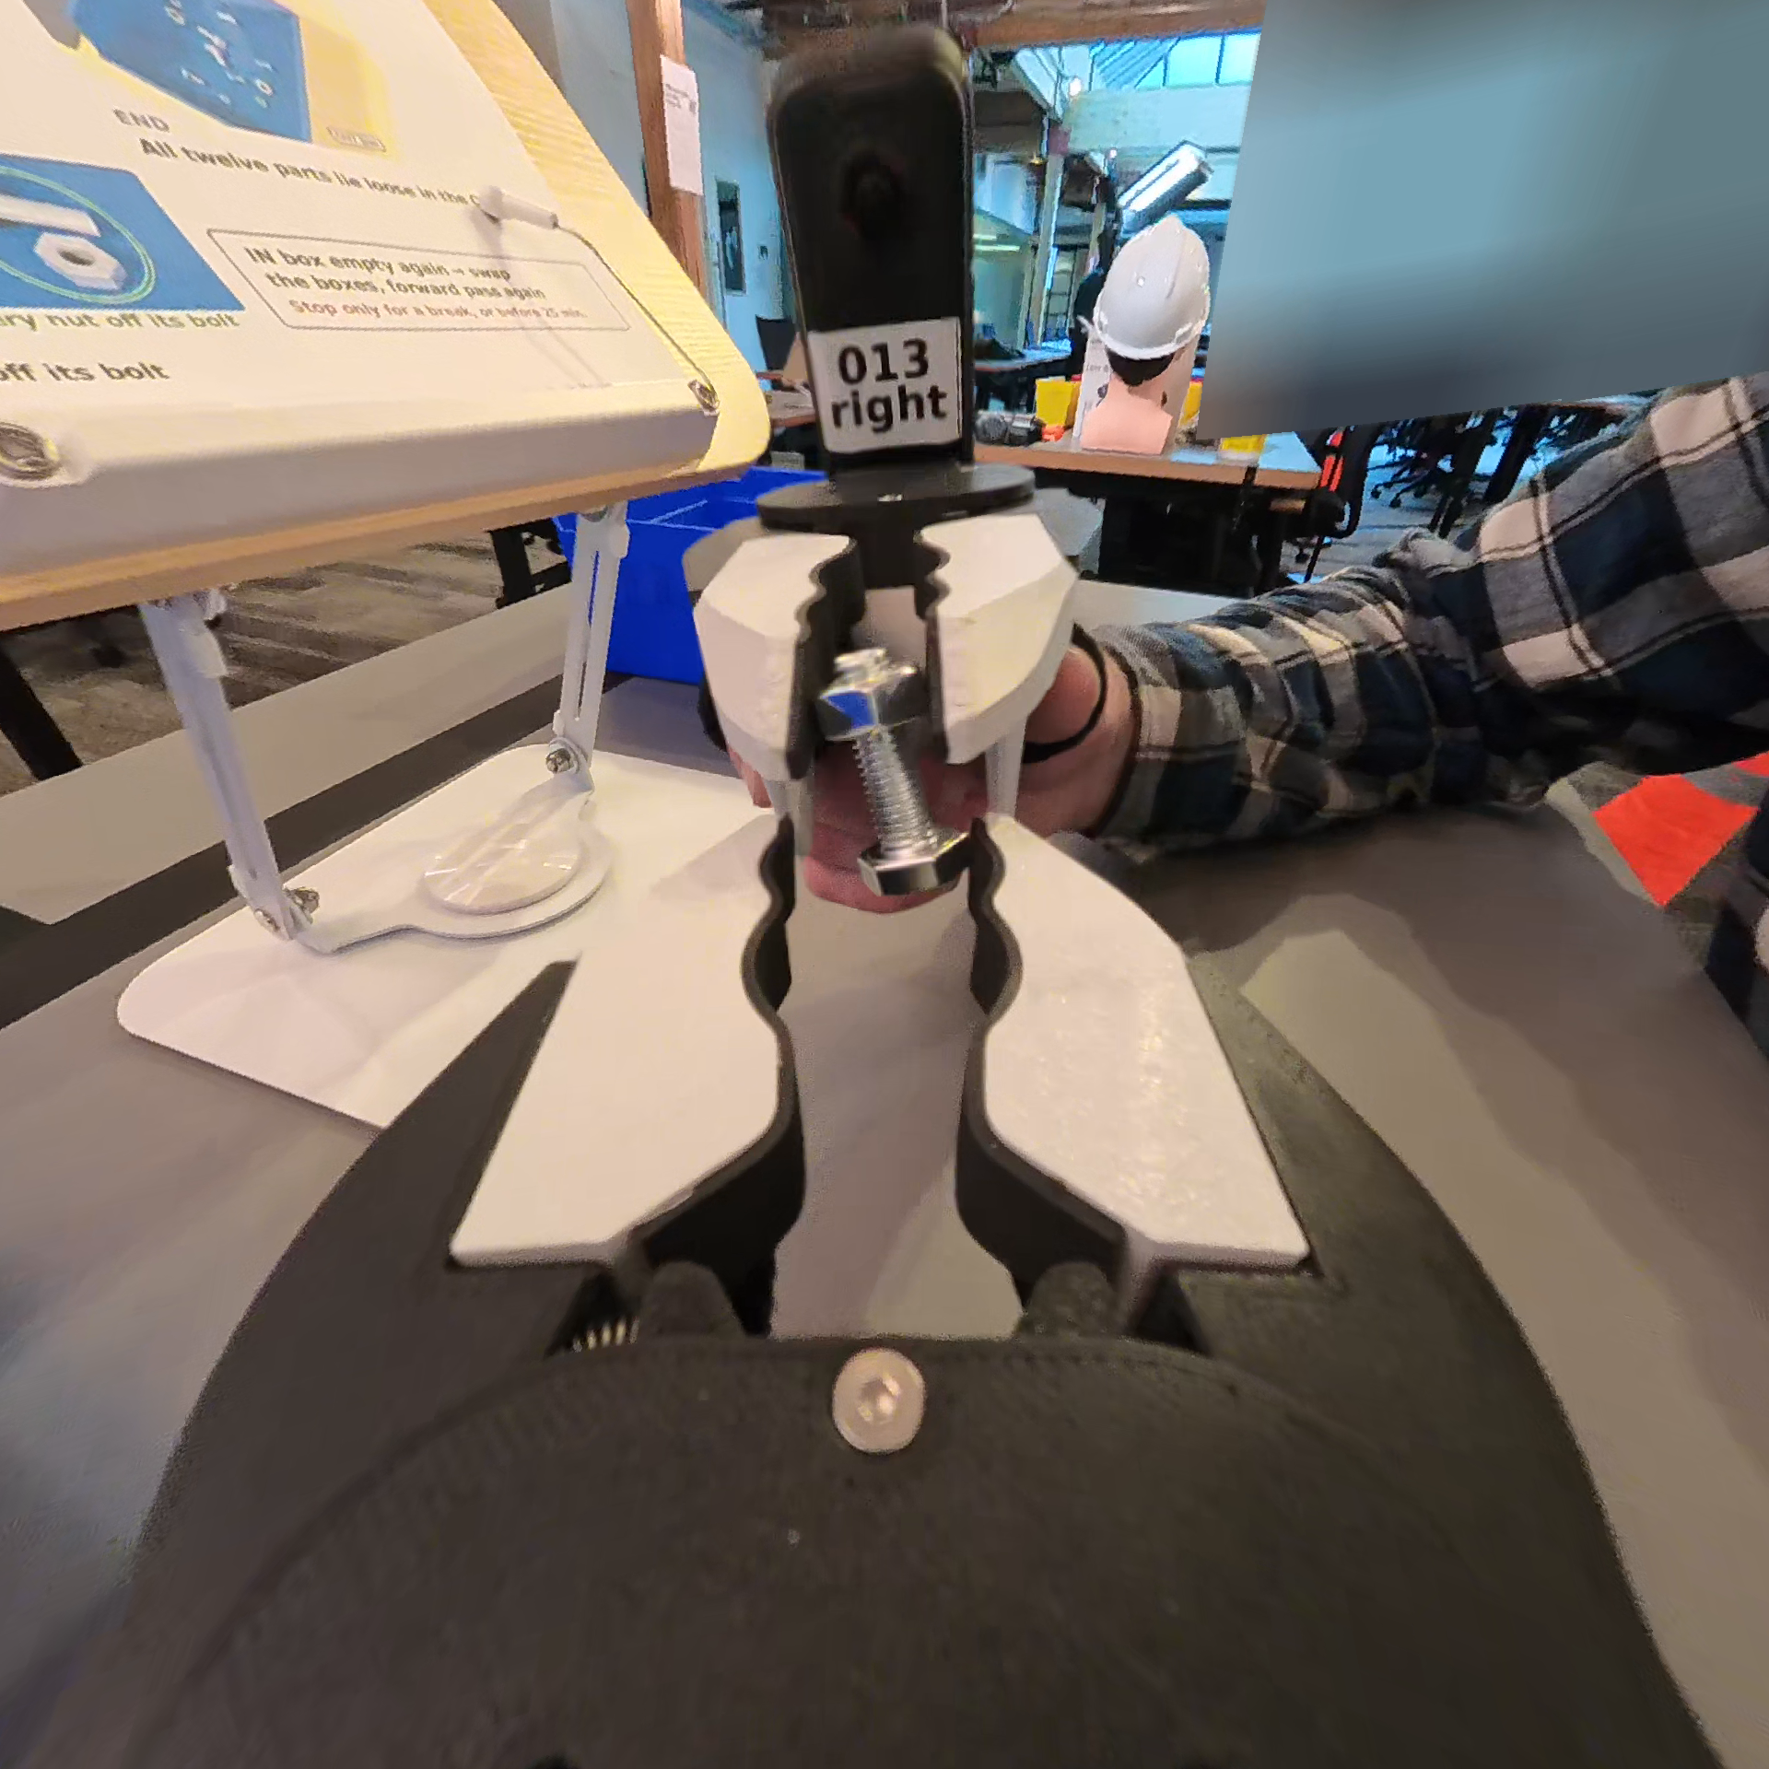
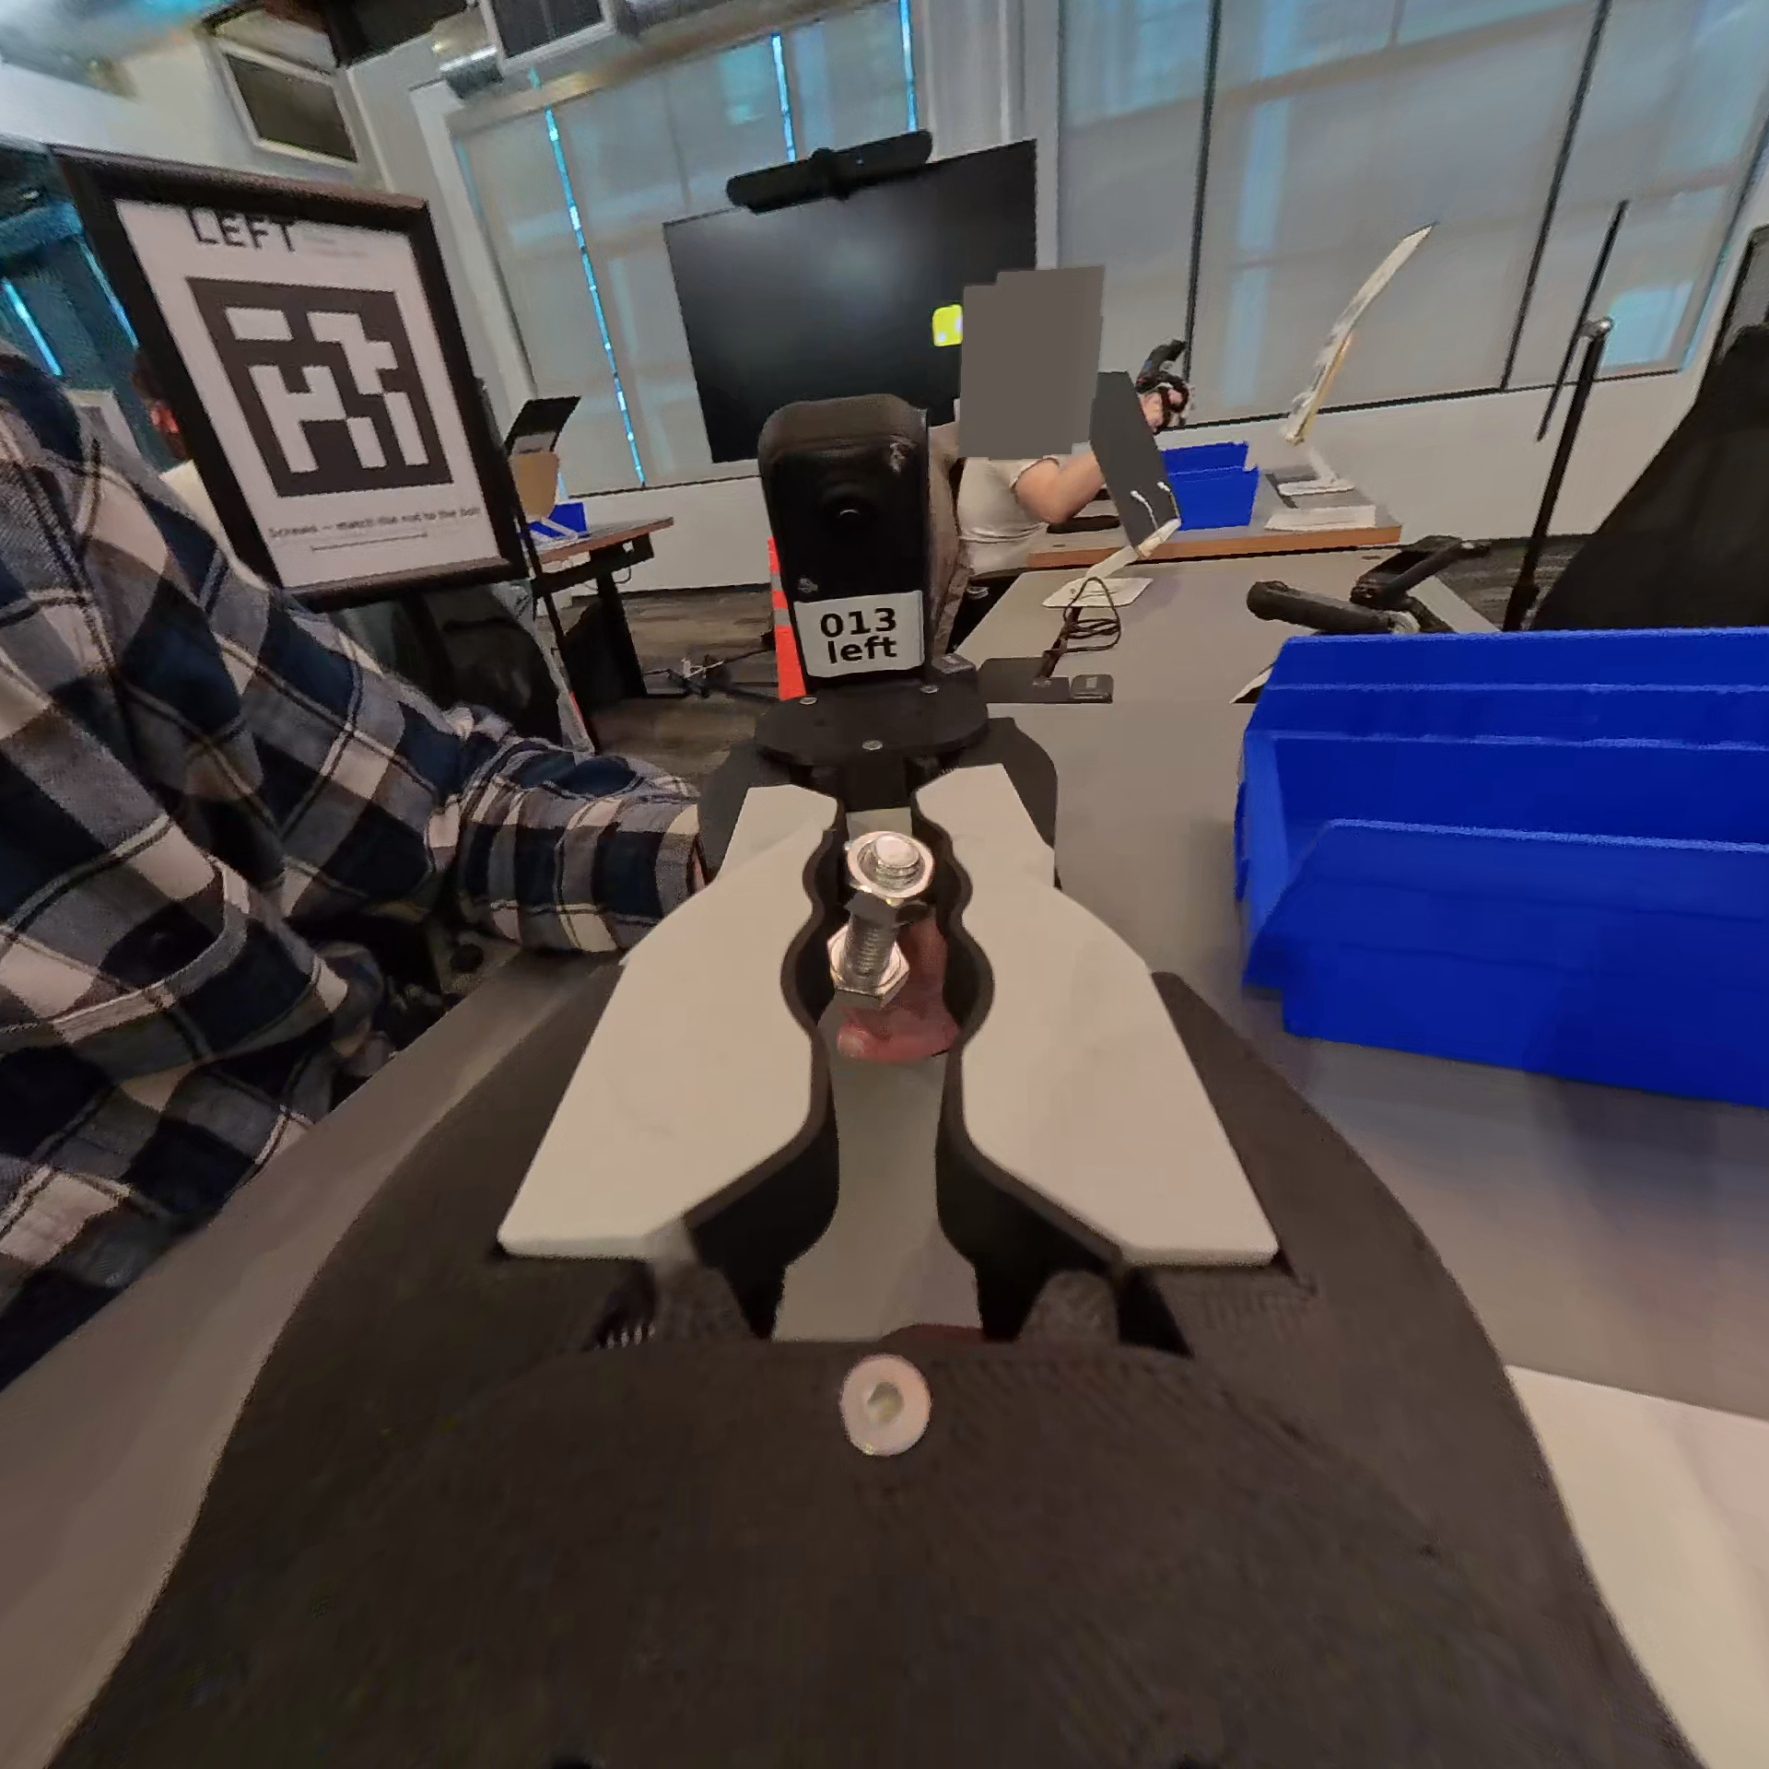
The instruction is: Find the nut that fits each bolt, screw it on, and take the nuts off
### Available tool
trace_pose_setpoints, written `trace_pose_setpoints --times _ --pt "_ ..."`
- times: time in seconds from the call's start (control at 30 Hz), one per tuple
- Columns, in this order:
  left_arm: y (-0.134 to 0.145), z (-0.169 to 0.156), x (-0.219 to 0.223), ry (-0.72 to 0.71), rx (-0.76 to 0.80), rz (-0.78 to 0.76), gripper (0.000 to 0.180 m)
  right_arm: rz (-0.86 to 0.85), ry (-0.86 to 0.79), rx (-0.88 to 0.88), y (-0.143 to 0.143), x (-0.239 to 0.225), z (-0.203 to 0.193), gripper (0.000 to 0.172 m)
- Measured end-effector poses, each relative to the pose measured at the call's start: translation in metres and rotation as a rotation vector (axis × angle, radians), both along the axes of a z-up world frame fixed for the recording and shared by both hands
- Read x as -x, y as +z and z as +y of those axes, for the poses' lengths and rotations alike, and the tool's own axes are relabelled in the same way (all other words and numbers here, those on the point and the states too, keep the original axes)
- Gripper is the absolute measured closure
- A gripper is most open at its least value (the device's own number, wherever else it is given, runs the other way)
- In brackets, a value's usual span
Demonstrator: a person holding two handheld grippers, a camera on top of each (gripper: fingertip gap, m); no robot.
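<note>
The right gripper [image 1: 866, 704] pinches the nut [image 1: 862, 694] on the bolt [image 1: 895, 799]. The left gripper [image 1: 881, 862], fingers spread, only touches the bolt head. Unscrewing appears under way; the left should re-grip.

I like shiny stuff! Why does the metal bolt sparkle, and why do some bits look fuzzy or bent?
Left wrist view: the silver threaded bolt and its silver hexagonal nut throw bright glare from room light; the white instruction board is blurred and its edges bow, from the wide lens. Right wrist view: the bolt is sharper; the blue plastic bin and the checked sleeve look soft and stretched.
</note>
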State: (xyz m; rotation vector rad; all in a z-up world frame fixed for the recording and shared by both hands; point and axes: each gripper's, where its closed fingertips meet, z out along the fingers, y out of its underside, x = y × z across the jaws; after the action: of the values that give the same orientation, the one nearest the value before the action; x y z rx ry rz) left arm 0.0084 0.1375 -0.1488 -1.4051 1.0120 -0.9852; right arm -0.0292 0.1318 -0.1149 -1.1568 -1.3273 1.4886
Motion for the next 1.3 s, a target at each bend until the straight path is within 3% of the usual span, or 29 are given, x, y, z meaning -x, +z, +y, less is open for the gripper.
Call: trace_pose_setpoints --times 0.07,0.13,0.4,0.5,0.63,0.7,0.9,0.93,1.03,1.3 --pt "0.0 -0.002 -0.003 -0.013 0.005 0.001 0.148 -0.014 0.016 -0.023 -0.002 0.001 -0.003 0.153" --pt "-0.001 -0.007 -0.005 -0.044 0.002 0.005 0.16 -0.025 0.023 -0.032 -0.004 0.001 -0.004 0.153" --pt "0.002 -0.008 -0.003 -0.052 0.007 -0.015 0.161 -0.012 0.048 -0.015 -0.003 -0.001 -0.003 0.152" --pt "0.006 -0.001 0.002 -0.005 0.004 -0.043 0.161 0.024 0.004 0.027 0.004 -0.003 0.006 0.125" --pt "0.006 -0.001 0.004 -0.002 0.004 -0.052 0.161 0.043 -0.074 0.05 0.005 -0.001 0.016 0.115" --pt "0.005 -0.004 0.001 -0.017 -0.002 -0.043 0.161 0.043 -0.093 0.064 0.003 0.001 0.018 0.121" --pt "0.019 -0.007 0.004 -0.028 -0.007 -0.107 0.162 0.079 -0.103 0.097 0.004 -0.004 0.026 0.112" --pt "0.024 -0.009 0.007 -0.041 -0.008 -0.137 0.162 0.083 -0.12 0.113 0.003 -0.008 0.033 0.121" --pt "0.029 -0.01 0.009 -0.041 -0.014 -0.156 0.162 0.1 -0.146 0.157 0.001 -0.015 0.046 0.119" --pt "0.022 -0.012 0.003 -0.057 -0.005 -0.127 0.162 0.116 -0.063 0.099 0.013 0.004 0.013 0.112"
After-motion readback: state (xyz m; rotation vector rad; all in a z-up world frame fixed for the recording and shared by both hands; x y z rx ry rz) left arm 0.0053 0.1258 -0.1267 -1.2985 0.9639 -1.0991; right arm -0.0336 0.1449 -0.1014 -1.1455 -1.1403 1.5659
